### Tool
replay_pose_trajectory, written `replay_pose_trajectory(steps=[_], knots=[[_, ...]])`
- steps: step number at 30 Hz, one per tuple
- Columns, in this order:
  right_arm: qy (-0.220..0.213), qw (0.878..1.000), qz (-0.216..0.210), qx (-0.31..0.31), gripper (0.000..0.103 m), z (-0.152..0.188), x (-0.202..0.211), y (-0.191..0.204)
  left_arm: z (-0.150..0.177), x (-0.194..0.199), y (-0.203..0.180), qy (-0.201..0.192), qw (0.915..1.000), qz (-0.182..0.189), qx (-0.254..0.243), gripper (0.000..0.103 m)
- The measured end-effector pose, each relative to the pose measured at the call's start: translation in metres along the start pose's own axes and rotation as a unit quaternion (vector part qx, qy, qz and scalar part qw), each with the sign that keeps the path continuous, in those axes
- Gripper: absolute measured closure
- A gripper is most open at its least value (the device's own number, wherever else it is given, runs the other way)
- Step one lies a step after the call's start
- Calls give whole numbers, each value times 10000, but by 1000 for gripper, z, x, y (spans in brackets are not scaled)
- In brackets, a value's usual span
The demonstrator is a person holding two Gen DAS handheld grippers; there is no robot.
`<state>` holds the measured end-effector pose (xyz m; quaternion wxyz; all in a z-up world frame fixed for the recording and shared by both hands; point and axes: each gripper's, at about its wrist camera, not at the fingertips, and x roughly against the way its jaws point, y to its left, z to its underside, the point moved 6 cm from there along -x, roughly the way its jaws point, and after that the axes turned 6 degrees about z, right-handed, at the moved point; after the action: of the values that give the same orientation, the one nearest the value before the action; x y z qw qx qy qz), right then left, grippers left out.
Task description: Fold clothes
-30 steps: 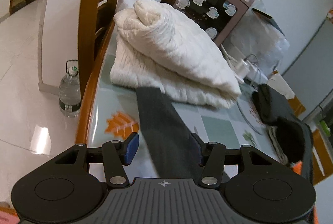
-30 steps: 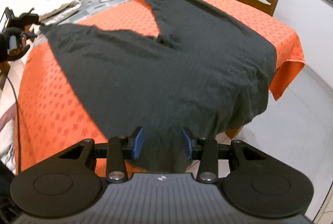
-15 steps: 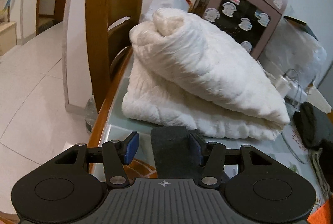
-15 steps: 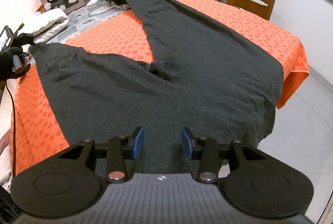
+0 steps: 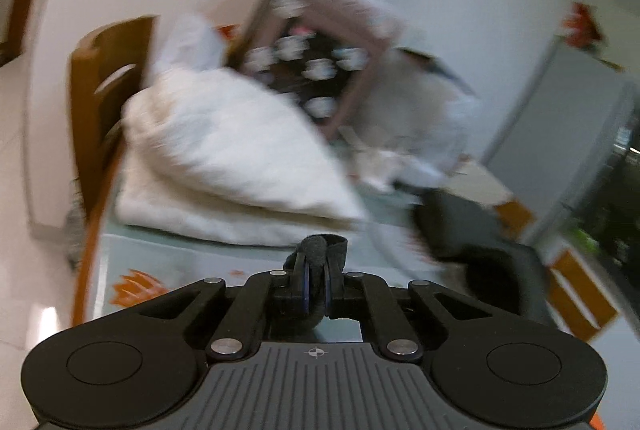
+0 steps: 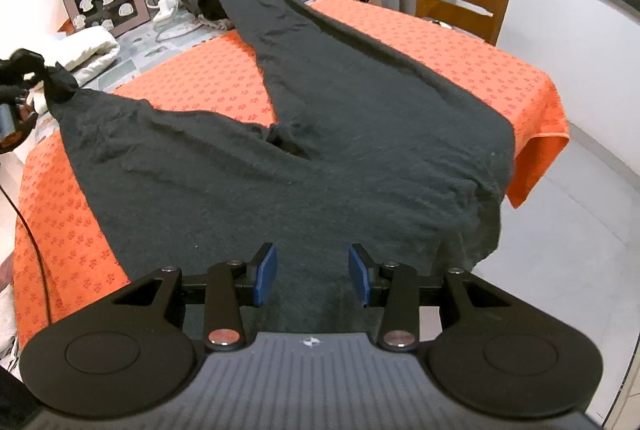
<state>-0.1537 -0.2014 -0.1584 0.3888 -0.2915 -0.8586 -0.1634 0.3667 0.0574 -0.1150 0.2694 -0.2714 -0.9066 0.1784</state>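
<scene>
The dark trousers [image 6: 304, 158] lie spread on the orange cloth [image 6: 460, 70], legs splayed toward the far end. The left gripper [image 5: 316, 284] is clamped on one leg's cuff [image 5: 320, 248], bunched between its pads. The right gripper [image 6: 312, 276] hangs over the waist, jaws apart. White bedding [image 5: 224, 158] lies beyond, blurred.

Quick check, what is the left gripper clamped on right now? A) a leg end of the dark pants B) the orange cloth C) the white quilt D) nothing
A: the left gripper is shut on a bunched leg end of the dark pants, the fabric pinched between its pads.
</scene>
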Motion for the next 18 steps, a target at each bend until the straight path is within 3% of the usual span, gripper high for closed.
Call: replay_pose_trajectory(steps=[4,8,18], knots=[[-115,9999,14,-1,58,1,13,-2,12,38,-55,18,9968,629,-500,94],[-228,9997,11,-42,58,2,26,-5,28,76,-109,75,9873,1213,-1023,94],[-355,9991,-48,-210,58,3,47,-14,141,145,-210,865,9530,2298,-1776,94]])
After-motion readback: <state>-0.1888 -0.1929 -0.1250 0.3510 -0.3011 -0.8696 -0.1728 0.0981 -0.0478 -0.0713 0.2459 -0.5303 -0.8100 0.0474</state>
